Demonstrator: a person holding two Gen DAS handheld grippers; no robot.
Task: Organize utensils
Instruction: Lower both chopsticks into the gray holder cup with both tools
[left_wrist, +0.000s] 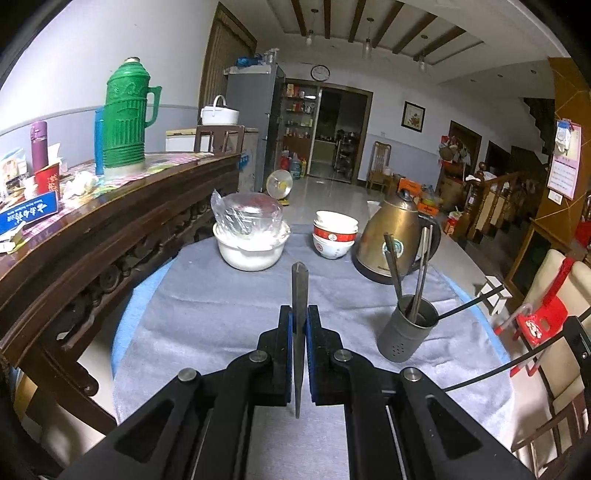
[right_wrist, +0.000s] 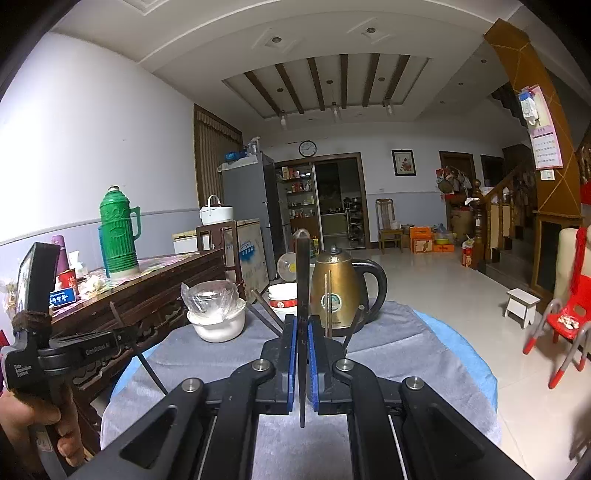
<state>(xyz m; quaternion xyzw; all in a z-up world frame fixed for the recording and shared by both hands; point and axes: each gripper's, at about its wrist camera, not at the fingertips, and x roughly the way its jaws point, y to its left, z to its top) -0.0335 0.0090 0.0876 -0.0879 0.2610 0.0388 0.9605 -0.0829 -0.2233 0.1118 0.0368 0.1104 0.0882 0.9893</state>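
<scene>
Left gripper (left_wrist: 299, 314) fingers clamp a flat steel utensil (left_wrist: 300, 291); right gripper (right_wrist: 302, 325) fingers clamp a dark utensil (right_wrist: 303, 280). The holder (left_wrist: 406, 332) stands right of the left fingers, near the surface (left_wrist: 207, 314) edge.

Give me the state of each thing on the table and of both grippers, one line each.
Left gripper: jaws shut on a flat metal utensil.
Right gripper: jaws shut on a dark flat utensil.
Utensil holder: upright, several utensils already in it.
Kettle: upright, lid closed.
Patterned bowls: stacked.
White bowl: upright, holds a plastic-wrapped dish.
</scene>
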